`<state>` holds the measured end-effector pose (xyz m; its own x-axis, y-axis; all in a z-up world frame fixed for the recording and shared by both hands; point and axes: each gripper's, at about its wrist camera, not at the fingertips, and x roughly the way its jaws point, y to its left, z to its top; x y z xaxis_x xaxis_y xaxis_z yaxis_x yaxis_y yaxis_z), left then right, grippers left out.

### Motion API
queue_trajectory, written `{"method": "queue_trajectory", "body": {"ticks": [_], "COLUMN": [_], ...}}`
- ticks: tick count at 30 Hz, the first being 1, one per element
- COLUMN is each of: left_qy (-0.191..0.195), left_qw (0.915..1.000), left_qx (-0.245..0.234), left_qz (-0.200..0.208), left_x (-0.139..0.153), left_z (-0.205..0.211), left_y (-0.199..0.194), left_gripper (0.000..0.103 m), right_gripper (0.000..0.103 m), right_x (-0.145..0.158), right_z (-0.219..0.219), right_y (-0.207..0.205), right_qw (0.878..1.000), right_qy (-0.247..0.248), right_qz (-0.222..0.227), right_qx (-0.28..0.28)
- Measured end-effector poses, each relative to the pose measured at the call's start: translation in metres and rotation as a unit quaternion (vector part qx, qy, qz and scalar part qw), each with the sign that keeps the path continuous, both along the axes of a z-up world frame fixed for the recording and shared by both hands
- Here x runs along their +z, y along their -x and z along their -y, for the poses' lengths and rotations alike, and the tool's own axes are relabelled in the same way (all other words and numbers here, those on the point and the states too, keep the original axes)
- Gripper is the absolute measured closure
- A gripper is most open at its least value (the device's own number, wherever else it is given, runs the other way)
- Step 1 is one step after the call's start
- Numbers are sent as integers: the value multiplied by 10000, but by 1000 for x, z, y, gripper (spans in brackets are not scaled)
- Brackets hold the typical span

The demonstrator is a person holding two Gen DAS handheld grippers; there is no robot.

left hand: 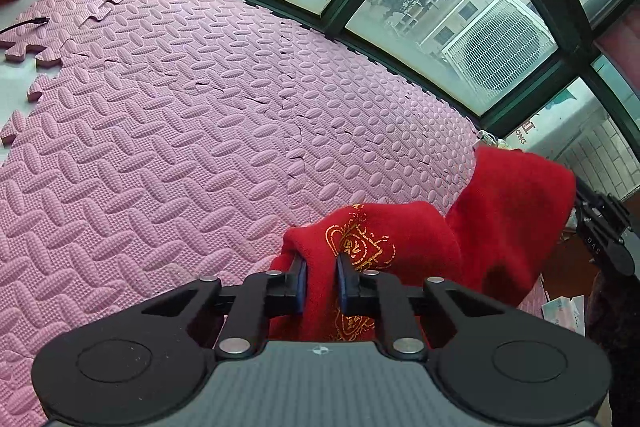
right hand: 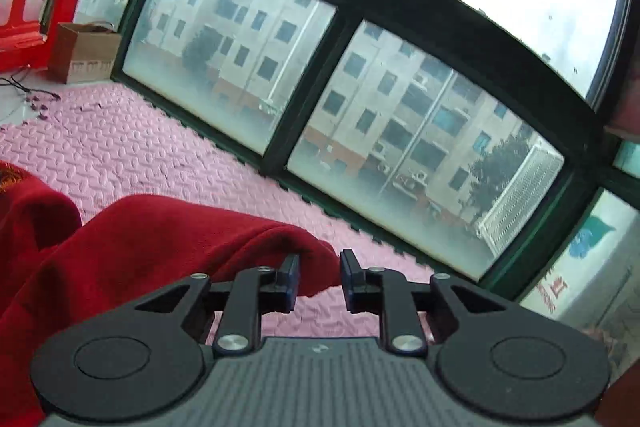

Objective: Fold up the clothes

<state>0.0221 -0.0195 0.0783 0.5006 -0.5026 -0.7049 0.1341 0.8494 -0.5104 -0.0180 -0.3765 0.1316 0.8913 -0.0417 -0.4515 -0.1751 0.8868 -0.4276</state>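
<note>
A red garment (left hand: 500, 227) with gold printed emblems hangs lifted above the pink foam mat (left hand: 180, 147). My left gripper (left hand: 322, 267) is shut on a fold of it, cloth pinched between the jaws. In the right wrist view the same red garment (right hand: 140, 247) drapes from the left across to my right gripper (right hand: 320, 267), whose jaws stand a little apart with the cloth's edge between them. The right gripper's body shows at the far right of the left wrist view (left hand: 608, 235).
Pink interlocking foam mat (right hand: 140, 147) covers the floor up to a dark-framed window wall (right hand: 320, 27). A cardboard box (right hand: 84, 51) and a red plastic chair (right hand: 36, 7) stand at the far left. A loose mat piece (left hand: 24, 43) and cable lie at the mat's left edge.
</note>
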Motion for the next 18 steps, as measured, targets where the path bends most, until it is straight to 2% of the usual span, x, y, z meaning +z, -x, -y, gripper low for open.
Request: {"method": "queue_trajectory", "body": {"ticks": [4,7,10,14,17,18], "left_qy": [-42,-75,-99,-81,-158,-185], "left_qw": [10000,9999,9999,10000,9998,9998], "left_qx": [-49,-68,-58,3,23,30], "left_qz": [1,15,2,43,98,117], "left_x": [-1,2,3,10,15,17], "left_z": [2,3,4,6,14,16], "left_y": [0,0,-2,-5,-14,-17], "left_gripper": [87,86,86,85,83,83], "right_gripper": [83,83,83,82,82,82], "right_x": [-29,-33,-25,-20,-27,-32], "right_z": [16,21,20,3,-20,-29], "right_y": [1,-6,-20,-45,-68,-76], "right_qw": [9960,9912,9839,9743,9628,9558], "right_qy": [-341,-820,-1474,-2033,-2367,-2485], "right_qz": [-789,-986,-966,-965,-1244,-1478], "right_qx": [-252,-326,-284,26,386,526]}}
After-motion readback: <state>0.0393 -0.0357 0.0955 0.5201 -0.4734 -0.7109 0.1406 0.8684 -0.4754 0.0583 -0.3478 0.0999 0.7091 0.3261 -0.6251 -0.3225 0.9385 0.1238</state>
